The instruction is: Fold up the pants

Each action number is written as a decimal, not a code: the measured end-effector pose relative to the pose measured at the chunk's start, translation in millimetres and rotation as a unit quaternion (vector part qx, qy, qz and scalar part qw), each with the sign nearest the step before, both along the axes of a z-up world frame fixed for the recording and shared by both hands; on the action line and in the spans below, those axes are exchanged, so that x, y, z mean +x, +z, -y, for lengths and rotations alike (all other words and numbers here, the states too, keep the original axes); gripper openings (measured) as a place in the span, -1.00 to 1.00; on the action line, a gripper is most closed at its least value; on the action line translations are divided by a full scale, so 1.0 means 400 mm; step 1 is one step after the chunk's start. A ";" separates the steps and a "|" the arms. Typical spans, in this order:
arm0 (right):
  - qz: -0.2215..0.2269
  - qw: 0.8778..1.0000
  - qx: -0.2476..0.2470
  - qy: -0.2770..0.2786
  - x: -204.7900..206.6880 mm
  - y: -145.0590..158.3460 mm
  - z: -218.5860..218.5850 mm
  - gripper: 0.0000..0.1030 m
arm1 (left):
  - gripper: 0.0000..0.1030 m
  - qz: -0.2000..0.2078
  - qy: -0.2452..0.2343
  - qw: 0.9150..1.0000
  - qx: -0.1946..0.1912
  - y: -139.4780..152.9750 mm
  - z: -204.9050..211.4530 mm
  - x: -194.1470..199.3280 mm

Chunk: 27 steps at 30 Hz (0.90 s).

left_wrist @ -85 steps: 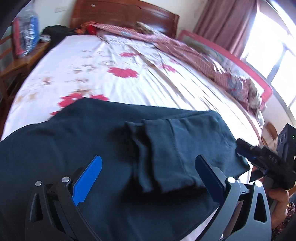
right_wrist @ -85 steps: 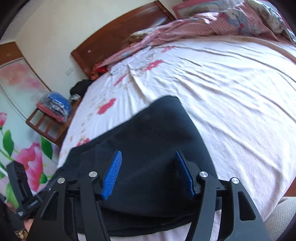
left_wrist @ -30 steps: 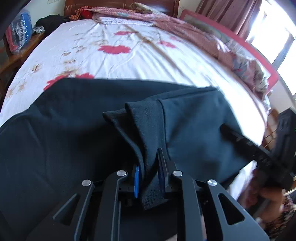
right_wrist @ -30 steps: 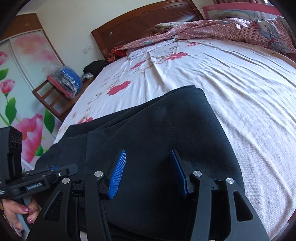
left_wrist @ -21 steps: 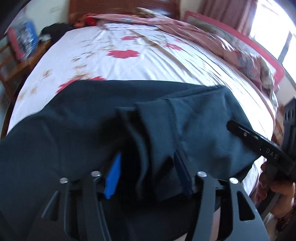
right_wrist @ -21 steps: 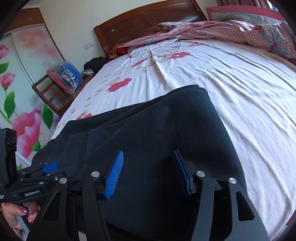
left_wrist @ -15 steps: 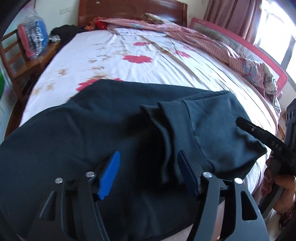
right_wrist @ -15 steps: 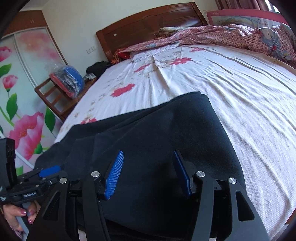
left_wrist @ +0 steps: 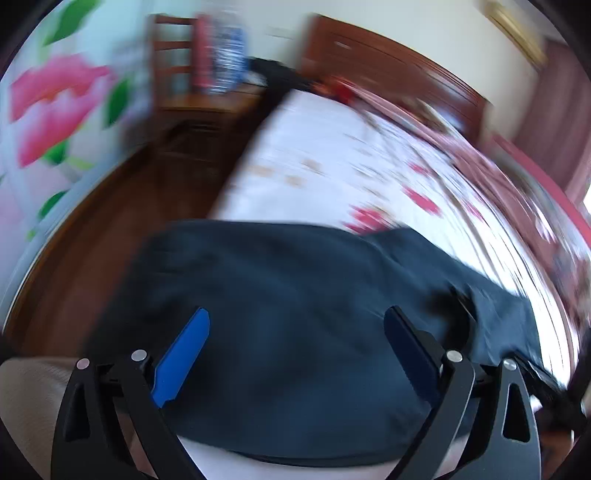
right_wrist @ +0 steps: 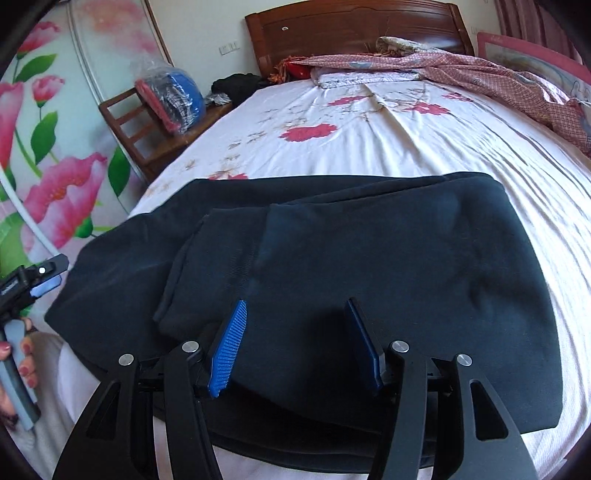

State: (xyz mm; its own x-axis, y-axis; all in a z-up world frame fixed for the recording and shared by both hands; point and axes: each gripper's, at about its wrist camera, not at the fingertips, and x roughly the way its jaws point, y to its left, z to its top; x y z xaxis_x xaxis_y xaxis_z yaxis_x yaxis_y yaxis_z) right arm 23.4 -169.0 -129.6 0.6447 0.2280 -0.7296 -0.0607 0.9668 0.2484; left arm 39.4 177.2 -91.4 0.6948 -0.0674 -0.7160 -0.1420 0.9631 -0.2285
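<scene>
Dark navy pants (right_wrist: 369,240) lie folded across the near end of the bed, a narrower folded flap (right_wrist: 214,266) on top at the left. My right gripper (right_wrist: 296,303) hovers just over the pants, open, nothing between its blue pads. My left gripper (left_wrist: 297,314) is over the pants' left part (left_wrist: 295,280) near the bed's side edge; its jaws are opening wide and hold nothing. That view is blurred by motion. The left gripper (right_wrist: 37,277) also shows at the left edge of the right wrist view, held by a hand (right_wrist: 22,362).
The white flowered bed sheet (right_wrist: 406,147) stretches behind the pants to a wooden headboard (right_wrist: 351,33). A checked quilt (right_wrist: 498,74) lies along the right side. A wooden chair (right_wrist: 147,122) with a bagged bundle (right_wrist: 173,96) stands left of the bed, by a flower-painted wardrobe door (right_wrist: 55,147).
The left gripper let go of the folded flap, opened wide and swung left toward the bed's side edge. The right gripper shifted slightly and stayed open.
</scene>
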 end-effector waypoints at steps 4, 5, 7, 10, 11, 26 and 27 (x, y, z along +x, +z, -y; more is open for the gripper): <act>0.010 1.000 0.006 0.010 0.004 0.025 -0.036 0.07 | 0.91 -0.013 0.080 0.997 -0.017 -0.029 -0.106 -0.007; 0.010 1.000 0.005 0.015 0.008 0.027 -0.050 0.07 | 0.91 -0.019 0.090 0.995 -0.028 -0.042 -0.126 -0.009; 0.006 1.000 0.001 0.021 0.018 0.023 -0.071 0.07 | 0.91 -0.034 0.122 0.991 -0.045 -0.069 -0.164 -0.007; 0.002 1.000 -0.010 0.024 0.030 0.010 -0.094 0.07 | 0.95 -0.046 0.151 0.986 -0.052 -0.095 -0.192 0.003; 0.000 1.000 -0.009 0.024 0.032 0.006 -0.097 0.07 | 0.96 -0.050 0.161 0.984 -0.053 -0.107 -0.201 0.008; 0.013 0.999 -0.001 0.047 0.020 -0.040 -0.097 0.21 | 0.96 -0.057 0.164 0.970 -0.171 -0.188 -0.253 0.008; 0.014 0.999 0.003 0.045 0.020 -0.040 -0.095 0.21 | 0.96 -0.056 0.171 0.966 -0.186 -0.198 -0.265 0.007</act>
